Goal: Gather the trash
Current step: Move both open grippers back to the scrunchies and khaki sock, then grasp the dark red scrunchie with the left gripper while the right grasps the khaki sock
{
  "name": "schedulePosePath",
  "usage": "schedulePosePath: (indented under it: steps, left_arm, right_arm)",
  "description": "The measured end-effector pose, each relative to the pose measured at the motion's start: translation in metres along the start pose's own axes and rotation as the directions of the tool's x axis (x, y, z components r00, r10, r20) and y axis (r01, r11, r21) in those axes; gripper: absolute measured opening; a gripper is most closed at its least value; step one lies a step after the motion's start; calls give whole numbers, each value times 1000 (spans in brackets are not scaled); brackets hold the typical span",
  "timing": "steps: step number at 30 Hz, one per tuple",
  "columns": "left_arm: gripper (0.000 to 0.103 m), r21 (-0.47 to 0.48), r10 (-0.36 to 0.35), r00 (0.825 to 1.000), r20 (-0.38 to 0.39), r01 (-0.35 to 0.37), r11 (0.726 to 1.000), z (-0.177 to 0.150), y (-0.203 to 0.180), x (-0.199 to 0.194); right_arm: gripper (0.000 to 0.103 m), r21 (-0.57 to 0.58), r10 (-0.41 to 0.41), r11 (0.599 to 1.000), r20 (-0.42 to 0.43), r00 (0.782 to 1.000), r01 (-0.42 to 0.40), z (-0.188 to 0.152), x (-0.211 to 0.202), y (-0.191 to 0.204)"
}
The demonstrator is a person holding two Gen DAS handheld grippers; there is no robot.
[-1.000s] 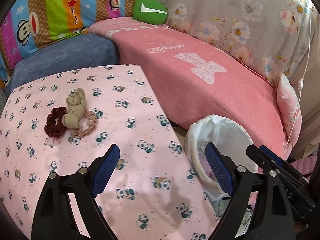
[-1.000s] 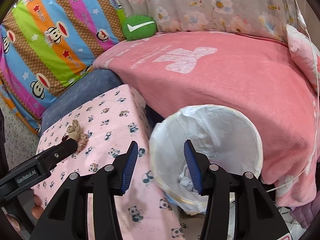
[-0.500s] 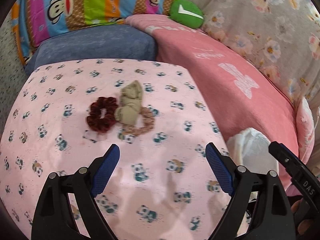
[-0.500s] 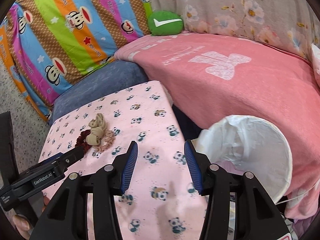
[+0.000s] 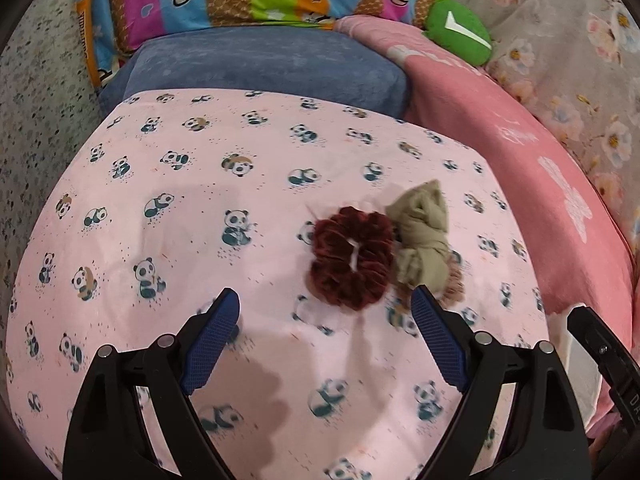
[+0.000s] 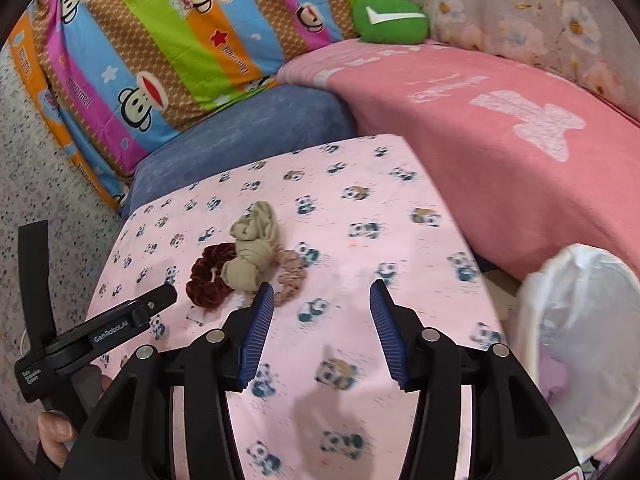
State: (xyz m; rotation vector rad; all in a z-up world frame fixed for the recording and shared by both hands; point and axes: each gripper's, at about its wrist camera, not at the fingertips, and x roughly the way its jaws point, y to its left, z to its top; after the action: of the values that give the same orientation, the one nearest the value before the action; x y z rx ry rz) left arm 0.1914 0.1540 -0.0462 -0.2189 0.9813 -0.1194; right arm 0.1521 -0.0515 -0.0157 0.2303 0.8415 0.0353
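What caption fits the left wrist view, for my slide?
Open left gripper hovers before a maroon scrunchie and knotted beige cloth.

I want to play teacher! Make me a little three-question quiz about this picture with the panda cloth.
1. True or false: the left gripper holds the dark red scrunchie.
2. Which thing lies between the red scrunchie and the pink scrunchie?
A. a green cushion
B. a beige knotted cloth
C. a white bag
3. Fill in: the bin is lined with a ____ bag.

Key
1. False. Its jaws stand open above the panda cloth, short of the scrunchie.
2. B, the beige cloth.
3. White.
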Motion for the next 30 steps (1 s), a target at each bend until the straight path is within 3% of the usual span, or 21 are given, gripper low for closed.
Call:
schedulePosePath:
  steps: [9, 13, 17, 18, 24, 30]
  left_arm:
    - [82, -52, -42, 998, -52, 39, 998, 24, 14, 45]
    - [64, -54, -73, 993, -91, 68, 996, 27, 14, 62]
    - [57, -50, -88, 992, -85, 84, 995, 28, 16, 65]
    - [51, -48, -95, 992, -86, 92, 995, 28, 16, 65]
    - [21, -48, -134, 986, -96, 130, 990, 26, 15, 64]
    - [16, -39, -125, 989, -75, 122, 992, 24, 8, 51]
  right_arm:
    - [51, -58, 48, 997, -55, 997, -51, 14, 74, 41]
    - [51, -69, 57, 996, -75, 996, -62, 17, 97, 49]
    - [51, -66, 67, 995, -101, 993, -74, 18, 116, 55]
    - [51, -68, 69, 995, -107, 992, -77, 17, 121, 57]
    - [36, -88, 86, 991, -133, 987, -99, 14, 138, 63]
    - [29, -78, 104, 991, -91, 990, -111, 15, 121, 60]
